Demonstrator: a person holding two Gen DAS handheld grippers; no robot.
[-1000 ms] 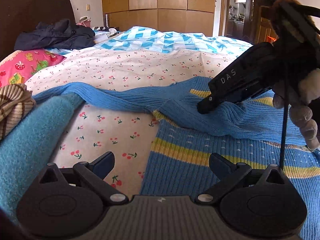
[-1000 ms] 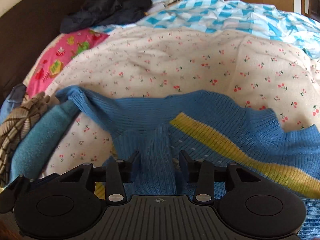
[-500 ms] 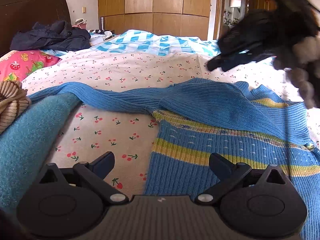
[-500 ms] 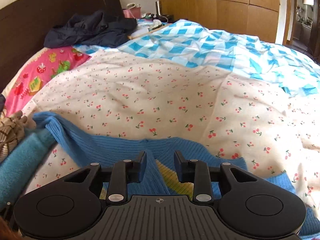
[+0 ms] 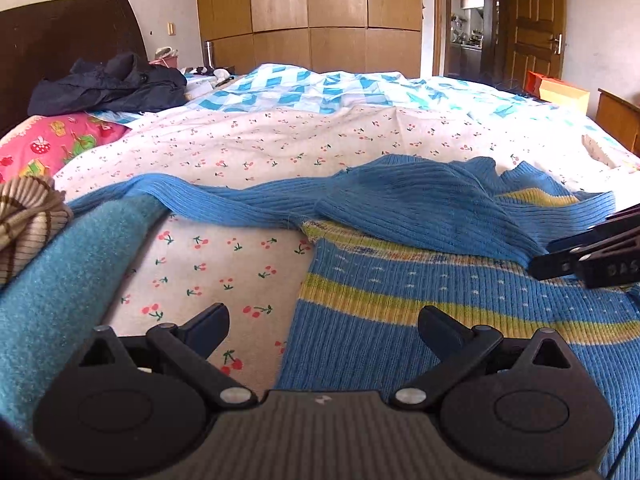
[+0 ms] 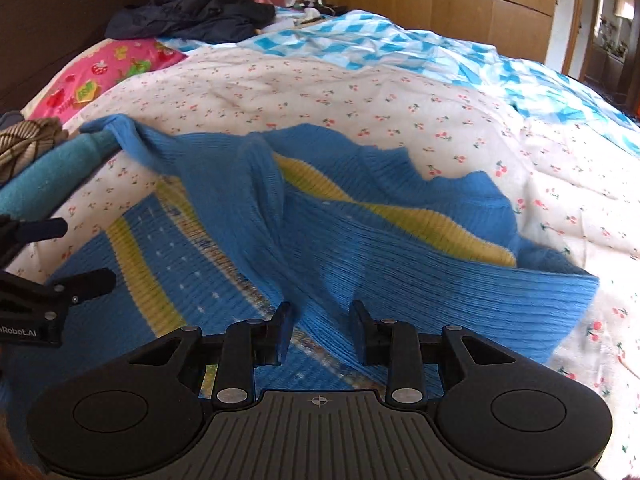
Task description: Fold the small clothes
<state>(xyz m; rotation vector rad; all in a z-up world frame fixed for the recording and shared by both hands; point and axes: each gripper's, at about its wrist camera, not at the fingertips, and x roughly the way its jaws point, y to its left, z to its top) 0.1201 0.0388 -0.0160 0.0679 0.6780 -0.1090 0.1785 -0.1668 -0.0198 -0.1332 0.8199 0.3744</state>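
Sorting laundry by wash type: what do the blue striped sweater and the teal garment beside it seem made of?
Blue striped sweater: ribbed knit, probably wool or acrylic yarn; matte, visible vertical ribs. Teal garment: fleece or brushed knit by its fuzzy, napped surface; the fibre itself cannot be told.

Dark jacket (image 5: 108,86) by headboard (image 5: 64,40); pink pillow (image 5: 52,146); wooden wardrobe (image 5: 308,16).

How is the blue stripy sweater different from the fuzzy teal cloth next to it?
The blue sweater has ribbed knit with yellow stripes; the teal cloth looks fuzzy and is one plain colour. The sweater lies spread out with one sleeve folded across it; the teal cloth lies bunched at the left, under the other sleeve's end. Both rest on the cherry-print sheet.
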